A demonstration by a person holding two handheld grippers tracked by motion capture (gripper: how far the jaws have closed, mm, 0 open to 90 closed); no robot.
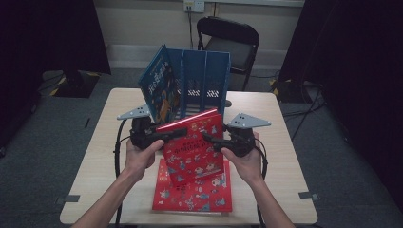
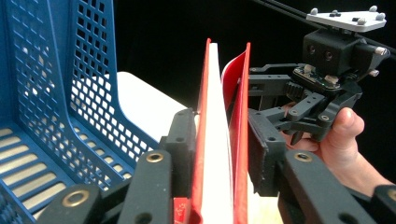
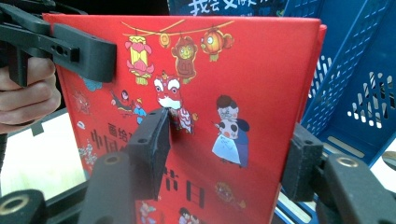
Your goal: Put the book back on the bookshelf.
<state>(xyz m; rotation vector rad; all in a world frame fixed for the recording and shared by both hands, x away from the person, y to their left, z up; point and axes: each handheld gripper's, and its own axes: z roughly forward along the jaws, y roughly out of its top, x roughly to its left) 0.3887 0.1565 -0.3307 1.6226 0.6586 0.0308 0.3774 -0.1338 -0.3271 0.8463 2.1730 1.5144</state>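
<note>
Table (image 1: pixel 280 142): red book (image 1: pixel 194 145) held; left gripper view shows page edges.

The blue file rack (image 1: pixel 202 80) stood directly behind the raised red book (image 1: pixel 192 147); its leftmost slot was taken by a leaning blue book (image 1: pixel 159 85), while the slots to the right stood open. A second red book (image 1: pixel 195 194) lay flat on the table (image 1: pixel 280 156) below the raised one. Bare table remained to the left and right of both hands.
</note>
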